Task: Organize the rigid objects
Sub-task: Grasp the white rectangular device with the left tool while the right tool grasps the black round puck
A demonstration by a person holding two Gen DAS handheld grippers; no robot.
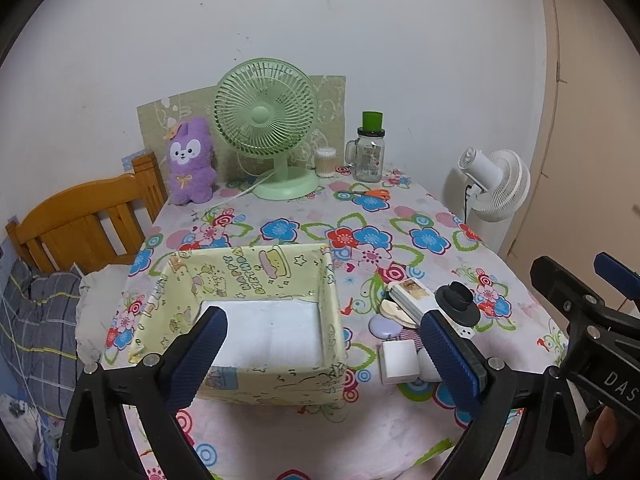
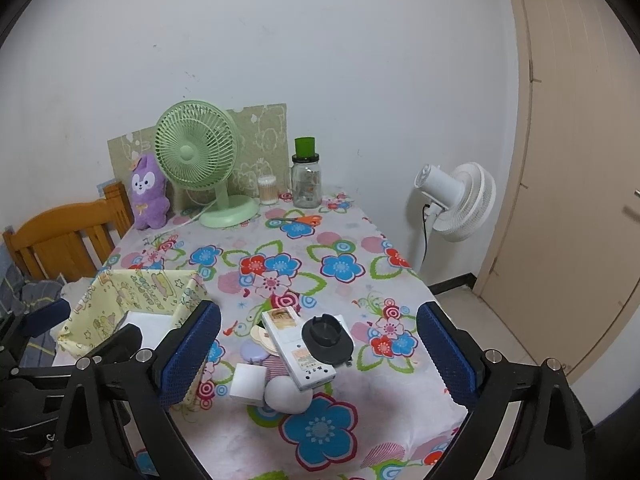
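Blue-padded fingers (image 1: pixel 202 354) of the left gripper (image 1: pixel 324 360) stand wide apart and hold nothing, hovering over the near wall of a yellow cartoon-print fabric box (image 1: pixel 256 268) on the floral tablecloth (image 1: pixel 400 208). Just right of the box, behind the right-hand finger, lies a huddle of small rigid items: a white square box (image 1: pixel 399 361), a lilac disc (image 1: pixel 385 327), a long white case (image 1: pixel 412 298) and a black round stand (image 1: pixel 459 302) on top of it. Farther ahead stand a green desk fan (image 1: pixel 266 120), a purple plush toy (image 1: pixel 190 160) and a glass jar (image 1: pixel 369 156) (green cup perched on its lid). The right gripper (image 1: pixel 592 304) shows at the right edge.

From the right wrist, the right gripper (image 2: pixel 318 352) likewise has its fingers spread wide and empty. Between them sits the pile: black stand (image 2: pixel 326 340) atop the white case (image 2: pixel 298 346), a white ball (image 2: pixel 286 396) touching the square box (image 2: pixel 250 384), the lilac disc (image 2: pixel 254 352) behind. The fabric box (image 2: pixel 140 288) lies left, beyond the left-hand finger.
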